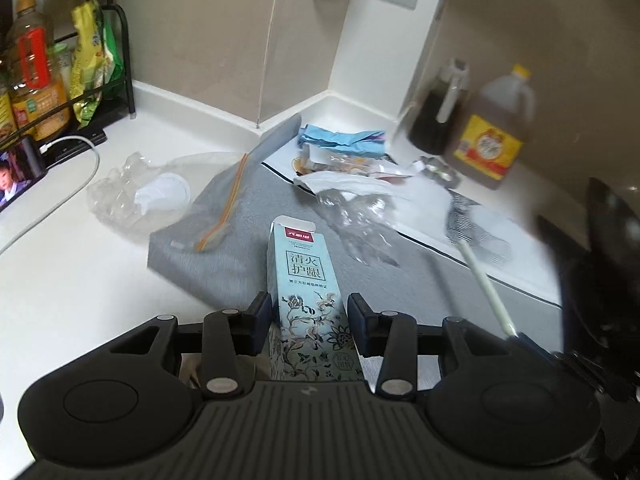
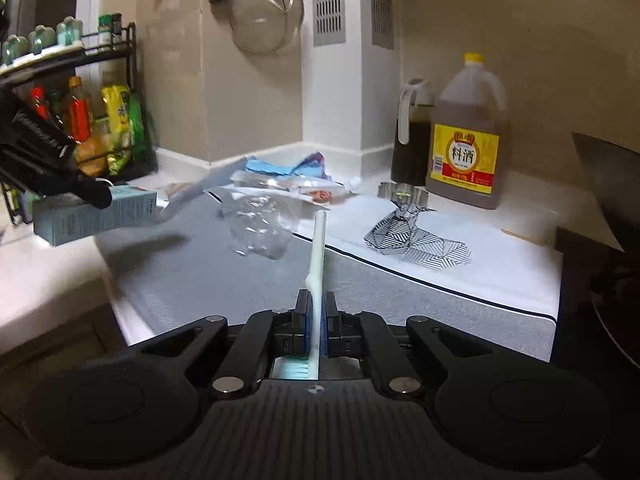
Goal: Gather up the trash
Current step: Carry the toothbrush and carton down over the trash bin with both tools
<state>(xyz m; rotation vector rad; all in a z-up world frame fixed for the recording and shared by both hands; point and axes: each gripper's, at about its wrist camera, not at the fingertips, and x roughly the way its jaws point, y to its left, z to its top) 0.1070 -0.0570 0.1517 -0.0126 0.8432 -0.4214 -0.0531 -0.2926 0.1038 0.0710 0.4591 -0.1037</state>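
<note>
My left gripper is shut on a pale blue flowered carton and holds it above the grey mat; the carton also shows in the right wrist view, lifted off the counter. My right gripper is shut on a white toothbrush, handle pointing forward, bristles back between the jaws; it also shows in the left wrist view. Loose trash lies on the mat: crumpled clear plastic, blue wrappers, a striped paper scrap.
A zip bag and clear plastic with a white cup lie on the white counter. A cooking wine jug and dark oil bottle stand at the back right. A spice rack stands left. A strainer hangs on the wall.
</note>
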